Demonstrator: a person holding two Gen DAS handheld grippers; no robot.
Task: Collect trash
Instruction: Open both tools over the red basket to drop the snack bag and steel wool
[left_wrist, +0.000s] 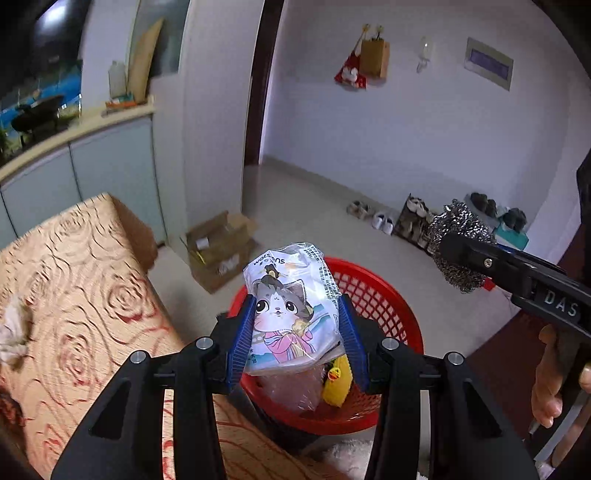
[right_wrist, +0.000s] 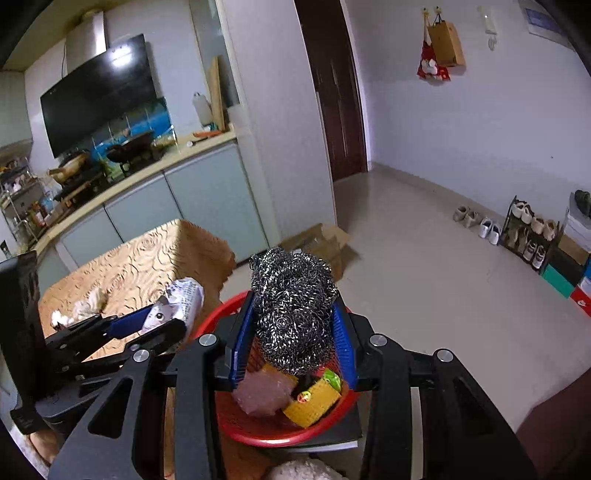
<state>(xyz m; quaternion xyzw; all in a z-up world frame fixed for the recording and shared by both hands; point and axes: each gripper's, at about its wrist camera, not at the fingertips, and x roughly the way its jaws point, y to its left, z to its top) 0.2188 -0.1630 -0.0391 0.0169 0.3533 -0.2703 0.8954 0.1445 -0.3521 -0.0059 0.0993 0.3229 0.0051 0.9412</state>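
Above the red basket (left_wrist: 373, 291), both loads ready to drop. Left claw (left_wrist: 301, 332) clenched on a cat-print packet (left_wrist: 291, 310), over the basket's near side; right claw (right_wrist: 293, 332) clenched on a steel-wool scourer (right_wrist: 293, 310), likewise above it. Already in the basket: a pink bag (right_wrist: 262, 395), a yellow wrapper (right_wrist: 312, 402). Left of the basket, on the bench (left_wrist: 74, 266), crumpled tissue (left_wrist: 13, 332) not yet collected.

A cardboard box (right_wrist: 325, 243) lies open on the floor (right_wrist: 424, 266) beyond the desk's (left_wrist: 74, 266) far corner. Shoes (right_wrist: 480, 223) line the wall, and bags (right_wrist: 439, 48) hang above.
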